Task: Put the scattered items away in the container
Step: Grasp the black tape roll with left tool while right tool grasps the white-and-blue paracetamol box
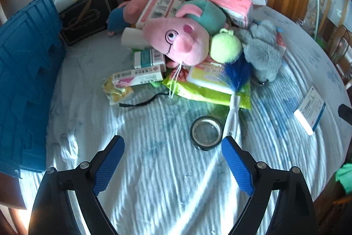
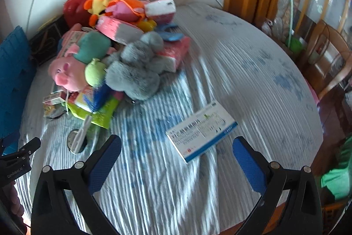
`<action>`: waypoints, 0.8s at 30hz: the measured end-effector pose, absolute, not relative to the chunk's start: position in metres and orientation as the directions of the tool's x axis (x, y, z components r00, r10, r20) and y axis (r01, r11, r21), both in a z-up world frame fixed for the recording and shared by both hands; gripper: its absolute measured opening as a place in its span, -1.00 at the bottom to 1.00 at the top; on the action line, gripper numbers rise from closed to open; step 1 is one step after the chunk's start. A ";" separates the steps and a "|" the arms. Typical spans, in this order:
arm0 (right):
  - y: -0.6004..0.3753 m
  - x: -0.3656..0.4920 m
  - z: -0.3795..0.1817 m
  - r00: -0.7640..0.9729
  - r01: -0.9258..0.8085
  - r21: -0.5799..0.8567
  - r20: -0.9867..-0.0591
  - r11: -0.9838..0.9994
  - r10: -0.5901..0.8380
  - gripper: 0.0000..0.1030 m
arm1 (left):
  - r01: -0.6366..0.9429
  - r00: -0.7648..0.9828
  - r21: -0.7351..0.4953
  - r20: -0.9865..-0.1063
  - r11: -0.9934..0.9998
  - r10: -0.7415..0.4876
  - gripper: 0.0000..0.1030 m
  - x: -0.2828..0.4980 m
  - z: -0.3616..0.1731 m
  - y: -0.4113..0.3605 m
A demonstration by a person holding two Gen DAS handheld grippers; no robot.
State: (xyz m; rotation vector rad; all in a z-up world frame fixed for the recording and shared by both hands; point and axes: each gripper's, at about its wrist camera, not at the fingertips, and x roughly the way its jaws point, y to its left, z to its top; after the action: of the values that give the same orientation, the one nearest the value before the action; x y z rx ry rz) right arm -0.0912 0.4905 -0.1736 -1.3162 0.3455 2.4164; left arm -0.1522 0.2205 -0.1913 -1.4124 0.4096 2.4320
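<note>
Hovering with jaws spread and empty, the right gripper (image 2: pixel 177 161) faces a flat white-and-blue cardboard box (image 2: pixel 201 128) lying apart on the striped cloth (image 2: pixel 154 191) — light, stiff, likely best pinched across its thin edges.

The only lettering that reads clearly is "GenRobot.AI", white on the black body of the left gripper (image 2: pixel 15 160) at the lower left edge of the right wrist view. The blue-and-white medicine box (image 2: pixel 201 130) near that frame's centre carries large printed characters too blurred to make out.
</note>
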 end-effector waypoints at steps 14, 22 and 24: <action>0.527 -0.079 -0.257 -0.351 -0.578 0.078 -0.923 -0.812 0.161 0.99 | -0.468 -0.370 0.071 -0.921 -0.881 0.122 0.76 -0.162 -0.266 0.238; 0.540 -0.121 -0.270 -0.330 -0.604 0.088 -0.932 -0.792 0.148 0.99 | -0.507 -0.352 0.072 -0.927 -0.859 0.130 0.76 -0.168 -0.272 0.261; 0.545 -0.130 -0.273 -0.320 -0.620 0.089 -0.936 -0.779 0.148 1.00 | -0.537 -0.333 0.052 -0.930 -0.842 0.155 0.76 -0.165 -0.269 0.264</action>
State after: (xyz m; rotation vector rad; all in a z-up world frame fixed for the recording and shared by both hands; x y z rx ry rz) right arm -0.1304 0.5450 -0.2734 -1.4429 0.6092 2.1308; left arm -0.1648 0.2638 -0.2688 -1.4825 0.4947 2.2060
